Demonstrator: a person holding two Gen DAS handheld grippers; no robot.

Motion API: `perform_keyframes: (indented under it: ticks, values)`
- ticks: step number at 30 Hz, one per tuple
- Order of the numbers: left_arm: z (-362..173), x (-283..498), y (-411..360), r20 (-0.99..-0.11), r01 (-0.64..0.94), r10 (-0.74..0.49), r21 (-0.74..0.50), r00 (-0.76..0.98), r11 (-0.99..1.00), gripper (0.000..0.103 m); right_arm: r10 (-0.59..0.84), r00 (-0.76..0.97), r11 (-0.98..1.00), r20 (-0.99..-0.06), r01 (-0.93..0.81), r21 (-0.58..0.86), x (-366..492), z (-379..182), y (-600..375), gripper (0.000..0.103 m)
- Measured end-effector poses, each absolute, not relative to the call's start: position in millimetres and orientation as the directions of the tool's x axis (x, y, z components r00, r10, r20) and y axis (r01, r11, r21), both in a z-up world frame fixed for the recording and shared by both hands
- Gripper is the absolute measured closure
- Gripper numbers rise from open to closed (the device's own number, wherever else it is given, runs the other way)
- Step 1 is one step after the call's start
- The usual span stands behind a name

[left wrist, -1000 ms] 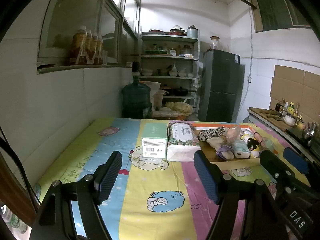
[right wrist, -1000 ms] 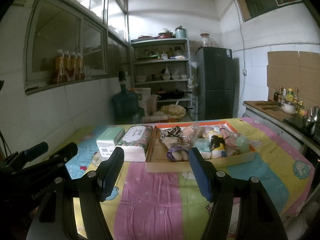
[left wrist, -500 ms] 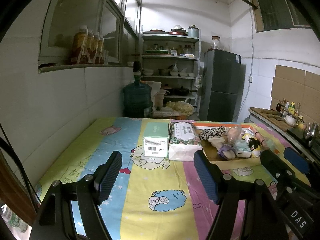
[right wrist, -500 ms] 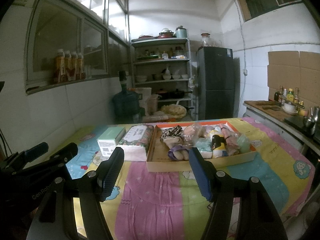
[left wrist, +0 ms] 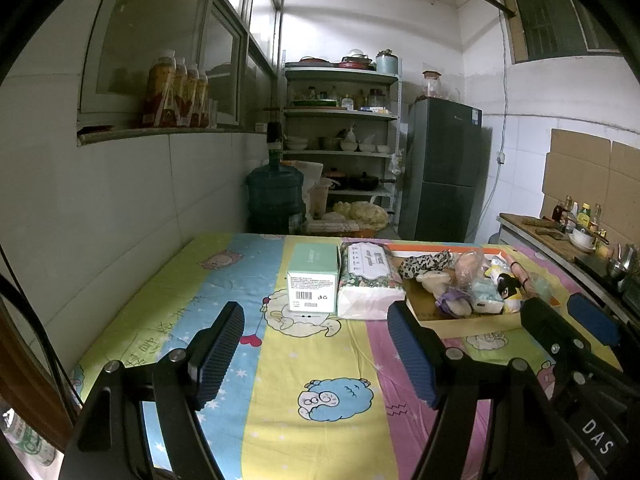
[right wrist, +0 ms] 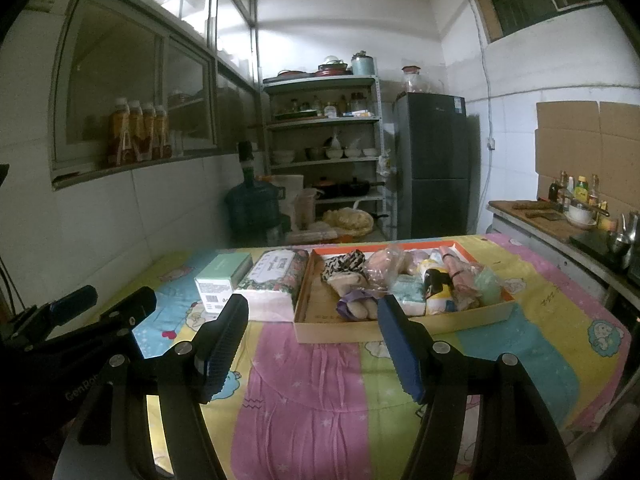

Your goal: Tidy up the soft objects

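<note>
Both the left gripper [left wrist: 316, 344] and the right gripper [right wrist: 312, 338] hover with jaws spread, gripping nothing. The cardboard tray [right wrist: 400, 326] of soft objects [right wrist: 404, 280] lies just ahead of the right gripper and ahead-right of the left. The heaped items overlap, hard to tell apart.

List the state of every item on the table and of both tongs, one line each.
Left tongs: open, empty, above the cloth.
Right tongs: open, empty, short of the tray.
Cardboard tray: open-topped, holding soft items.
Leopard-print cloth: bunched in the tray.
Tissue pack: sealed, flat, against the tray.
Mint green box: closed, beside the tissue pack.
</note>
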State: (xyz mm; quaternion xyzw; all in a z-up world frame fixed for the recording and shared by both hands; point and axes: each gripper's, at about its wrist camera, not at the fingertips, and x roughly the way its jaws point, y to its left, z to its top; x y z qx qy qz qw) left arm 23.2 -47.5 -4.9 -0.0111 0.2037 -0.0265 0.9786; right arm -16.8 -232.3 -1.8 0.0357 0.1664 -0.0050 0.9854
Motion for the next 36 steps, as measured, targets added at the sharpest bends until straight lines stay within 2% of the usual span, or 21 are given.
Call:
perform_keyframes:
  ticks: [36]
  values:
    - [-4.5,23.9,-46.4,-0.399,0.047,-0.056,-0.031,0.915,0.998,0.029,0.003,0.944,0.997,-0.330,0.021,0.068,-17.6,-1.8,-228.8,0.034]
